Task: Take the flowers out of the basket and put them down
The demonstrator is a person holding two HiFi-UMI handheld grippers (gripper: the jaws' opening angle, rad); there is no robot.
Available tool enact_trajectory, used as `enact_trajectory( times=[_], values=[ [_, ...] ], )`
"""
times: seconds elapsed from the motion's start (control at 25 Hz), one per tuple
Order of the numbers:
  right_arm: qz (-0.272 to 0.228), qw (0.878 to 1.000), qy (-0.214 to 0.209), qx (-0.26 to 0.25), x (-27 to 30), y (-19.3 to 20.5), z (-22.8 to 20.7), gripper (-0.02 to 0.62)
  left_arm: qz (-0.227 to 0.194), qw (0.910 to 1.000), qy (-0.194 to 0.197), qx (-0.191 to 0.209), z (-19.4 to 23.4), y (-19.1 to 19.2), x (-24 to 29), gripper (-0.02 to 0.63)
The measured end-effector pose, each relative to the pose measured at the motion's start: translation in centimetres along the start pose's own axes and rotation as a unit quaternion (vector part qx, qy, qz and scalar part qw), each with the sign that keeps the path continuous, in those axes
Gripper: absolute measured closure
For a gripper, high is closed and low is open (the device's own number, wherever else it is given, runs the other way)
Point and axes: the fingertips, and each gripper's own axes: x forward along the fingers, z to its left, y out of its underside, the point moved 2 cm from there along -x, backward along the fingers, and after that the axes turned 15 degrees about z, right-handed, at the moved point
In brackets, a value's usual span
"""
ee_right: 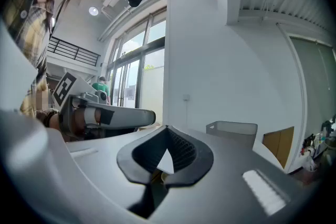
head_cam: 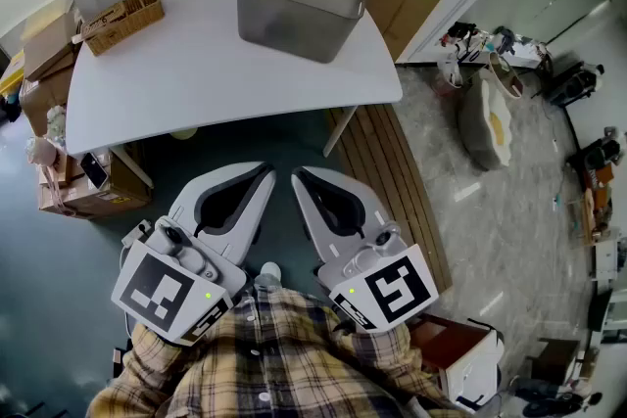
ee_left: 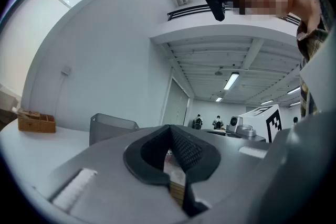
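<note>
Grey basket (head_cam: 299, 5) on worktop (head_cam: 196, 83), flowers not seen. Left gripper (head_cam: 263, 176), right gripper (head_cam: 302, 179) fingers closed, nothing held. Flowers judged light, fragile; stems to be gripped gently.

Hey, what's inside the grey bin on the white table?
From the head view the grey bin shows only its bare inner walls; nothing rises above the rim. Its floor is covered by the near wall.

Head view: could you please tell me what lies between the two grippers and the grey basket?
Only bare table before the basket, then a strip of dark floor, as the head view shows. The wicker box sits off to the left.
</note>
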Motion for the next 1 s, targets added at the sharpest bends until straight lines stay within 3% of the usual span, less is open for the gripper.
enact_trajectory(
  times=[0.28, 1.0],
  values=[
    [-0.007, 1.0, 0.009, -0.003, -1.3, 0.1, -0.3, 0.591, 0.0, 1.0, 0.007, 0.005, -1.3, 0.2, 0.5, 0.595],
    [-0.01, 1.0, 0.0, 0.0, -6.5, 2.8, -1.7, 0.591, -0.004, 0.9998, -0.022, 0.003, -6.2, 1.5, 1.0, 0.595]
  ],
)
